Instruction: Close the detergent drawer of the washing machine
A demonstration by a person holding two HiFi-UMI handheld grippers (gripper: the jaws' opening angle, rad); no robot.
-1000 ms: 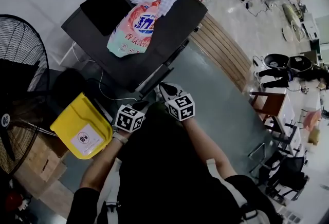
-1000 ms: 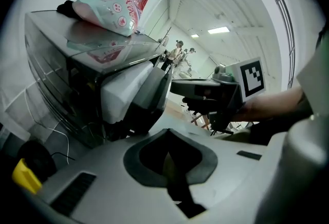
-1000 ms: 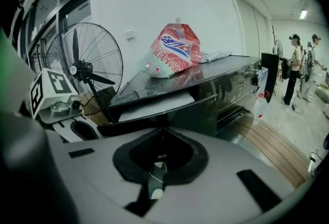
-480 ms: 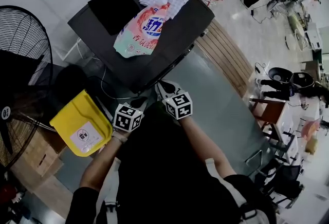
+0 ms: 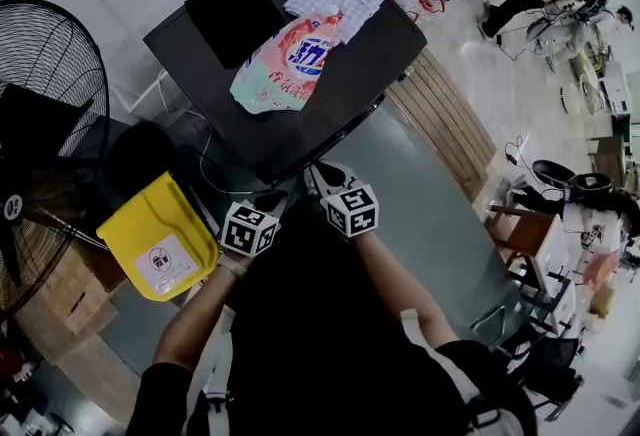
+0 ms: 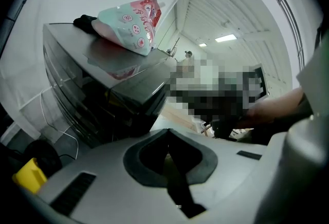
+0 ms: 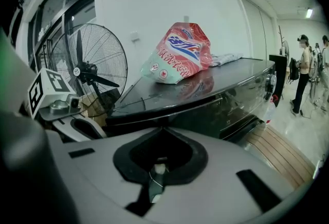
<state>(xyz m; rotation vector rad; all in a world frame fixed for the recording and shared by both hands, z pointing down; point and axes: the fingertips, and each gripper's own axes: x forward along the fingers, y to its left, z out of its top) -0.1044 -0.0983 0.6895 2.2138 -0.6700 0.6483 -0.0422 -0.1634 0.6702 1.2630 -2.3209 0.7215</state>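
At the left, our left gripper (image 5: pixel 272 201) has its jaws pressed together on nothing, just short of the washing machine (image 5: pixel 365 49). Beside it, our right gripper (image 5: pixel 322 172) is likewise closed and empty, and sits slightly nearer the machine's front panel (image 7: pixel 205 110). The detergent drawer should lie in that dark panel, straight ahead of both grippers, though we cannot quite separate it from the glossy fascia. The panel runs crosswise to us, so we judge the push goes directly forward, right gripper leading.
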